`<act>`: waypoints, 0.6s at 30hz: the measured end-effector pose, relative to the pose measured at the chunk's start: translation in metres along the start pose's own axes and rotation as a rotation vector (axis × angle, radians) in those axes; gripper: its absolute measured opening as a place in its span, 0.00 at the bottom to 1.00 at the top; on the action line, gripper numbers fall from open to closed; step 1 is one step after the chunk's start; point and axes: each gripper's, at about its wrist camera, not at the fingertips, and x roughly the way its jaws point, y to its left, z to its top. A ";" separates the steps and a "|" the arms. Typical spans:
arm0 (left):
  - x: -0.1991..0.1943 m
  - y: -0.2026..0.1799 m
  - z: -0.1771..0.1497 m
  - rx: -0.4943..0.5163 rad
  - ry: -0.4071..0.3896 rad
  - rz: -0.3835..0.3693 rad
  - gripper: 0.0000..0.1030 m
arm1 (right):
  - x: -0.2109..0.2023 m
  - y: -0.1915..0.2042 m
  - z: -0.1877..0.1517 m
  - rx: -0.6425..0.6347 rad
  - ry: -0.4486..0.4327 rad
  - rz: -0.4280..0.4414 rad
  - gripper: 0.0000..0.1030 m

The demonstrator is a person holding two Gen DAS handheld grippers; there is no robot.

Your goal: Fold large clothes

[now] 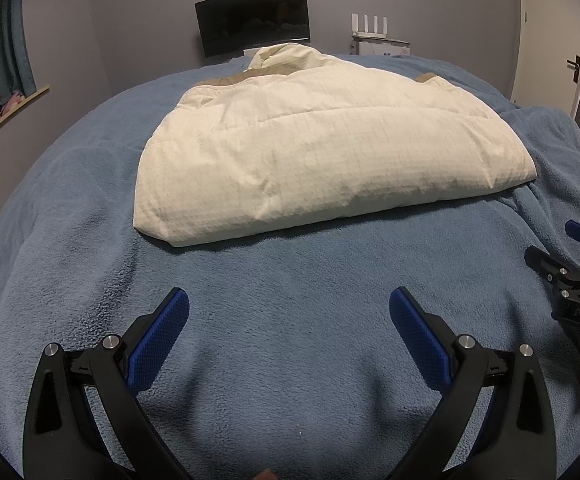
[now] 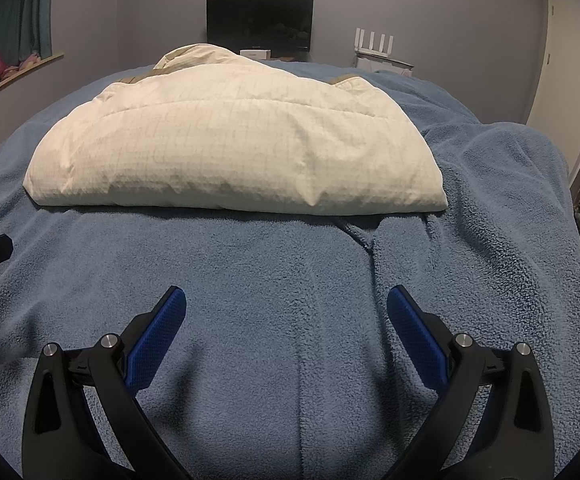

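A cream padded jacket (image 1: pixel 310 148) lay folded into a thick bundle on the blue fleece blanket (image 1: pixel 290 300) covering the bed, filling the middle of the left wrist frame and sitting centre-left in the right wrist frame (image 2: pixel 233 148). A tan trim band ran along its far edge, with what looked like a hood or collar humped up behind it toward the upper middle of the frame.

The left gripper (image 1: pixel 289 312) hovered low in its frame over bare blanket, its blue-padded fingers spread wide with nothing between them. The right gripper (image 2: pixel 285 312) was likewise spread wide and empty, short of the jacket's near edge. Part of the right gripper also showed at the right edge of the left wrist view.

The jacket looked puffy and light, with a thin ripstop-style shell marked in a faint grid. I judged it soft and springy: the filling would likely push back and let folds loosen once released, and the smooth shell might slip between the pads. A pinch on the shell alone would probably lift only the outer layer. The firmer holds seemed to be the two near corners of the bundle, at lower left and lower right of the garment, where the layers stack, or the stitched tan trim at the back. The fleece under it might drag or bunch, as it already wrinkled at the right.
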 end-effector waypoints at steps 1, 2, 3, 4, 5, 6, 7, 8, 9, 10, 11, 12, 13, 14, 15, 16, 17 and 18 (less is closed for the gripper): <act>0.000 -0.001 -0.001 0.003 0.003 0.003 0.94 | 0.000 0.000 0.000 0.000 0.001 0.000 0.93; 0.001 -0.001 0.000 0.005 0.005 0.005 0.94 | 0.001 0.000 0.000 -0.002 0.002 0.001 0.93; 0.001 -0.001 -0.001 0.006 0.006 0.004 0.94 | 0.001 0.000 -0.001 -0.003 0.003 0.002 0.93; 0.002 0.001 0.000 0.007 0.008 0.002 0.94 | 0.001 0.000 -0.001 -0.004 0.004 0.002 0.93; 0.001 0.000 0.000 0.006 0.009 0.002 0.94 | 0.001 0.000 0.000 -0.004 0.004 0.002 0.93; 0.002 0.001 0.000 0.006 0.009 0.001 0.94 | 0.001 0.000 -0.001 -0.003 0.005 0.002 0.93; 0.002 0.002 0.001 0.005 0.010 0.002 0.94 | 0.001 0.000 -0.001 -0.003 0.005 0.002 0.93; 0.003 0.003 0.001 0.001 0.013 0.006 0.94 | 0.002 0.000 0.000 -0.004 0.006 0.003 0.93; 0.003 0.003 0.001 -0.002 0.015 0.011 0.94 | 0.002 0.000 0.000 -0.004 0.006 0.003 0.93; 0.003 0.004 0.001 -0.003 0.016 0.018 0.94 | 0.002 0.000 -0.001 -0.003 0.007 0.003 0.93; 0.003 0.004 0.001 -0.003 0.015 0.026 0.94 | 0.002 -0.001 0.000 -0.004 0.008 0.004 0.93; 0.003 0.005 0.002 -0.002 0.012 0.023 0.94 | 0.002 -0.001 -0.001 -0.003 0.008 0.004 0.93; 0.002 0.005 0.002 -0.002 0.010 0.023 0.94 | 0.002 -0.001 -0.001 -0.003 0.008 0.004 0.93; 0.002 0.004 0.002 0.002 0.008 0.026 0.94 | 0.002 -0.001 -0.001 -0.004 0.009 0.005 0.93; 0.001 0.004 0.002 0.005 0.005 0.026 0.94 | 0.002 -0.001 -0.001 -0.004 0.009 0.005 0.93; 0.001 0.004 0.002 0.008 0.002 0.022 0.94 | 0.002 -0.001 -0.001 -0.004 0.009 0.005 0.93; 0.000 0.003 0.002 0.012 0.000 0.012 0.94 | 0.002 -0.002 -0.001 -0.004 0.009 0.005 0.93; -0.001 0.003 0.002 0.017 -0.002 0.001 0.94 | 0.002 -0.002 0.000 -0.004 0.009 0.005 0.93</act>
